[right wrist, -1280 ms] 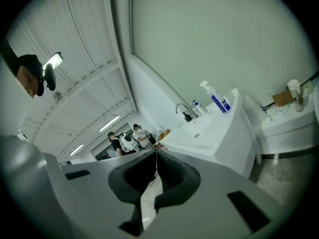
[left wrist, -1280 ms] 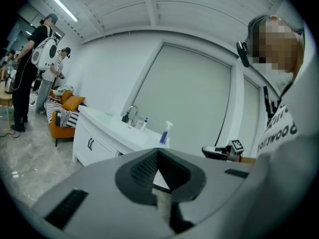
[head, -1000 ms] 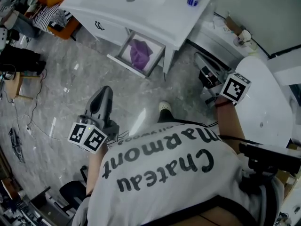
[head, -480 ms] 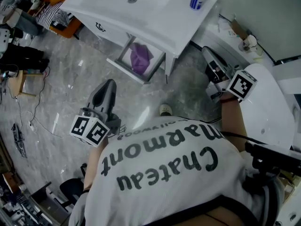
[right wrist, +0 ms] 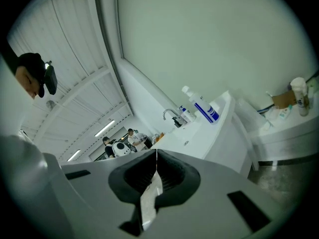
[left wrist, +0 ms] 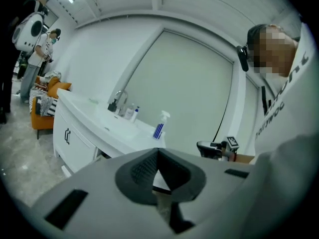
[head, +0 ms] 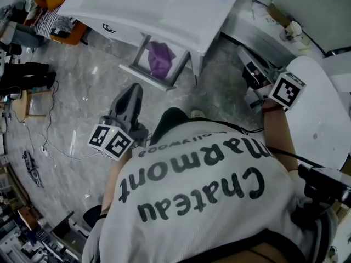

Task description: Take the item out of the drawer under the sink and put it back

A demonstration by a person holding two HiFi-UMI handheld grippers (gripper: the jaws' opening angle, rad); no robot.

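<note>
Purple item (head: 159, 59) lies in open drawer (head: 143, 75) under sink (head: 175, 10), well apart from both tongs. Left gripper (head: 133, 90) and right gripper (head: 244, 53): jaws pressed together, nothing between. Shirt (head: 197, 190) print reads "Chateau Marmont". Only head view shows item; left gripper view adds faucet (left wrist: 118, 96), spray bottle (left wrist: 159, 126).

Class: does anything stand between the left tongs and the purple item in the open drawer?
Nothing visible does. Only floor lies between the left tongs and the open drawer, and the purple item lies uncovered inside.
</note>
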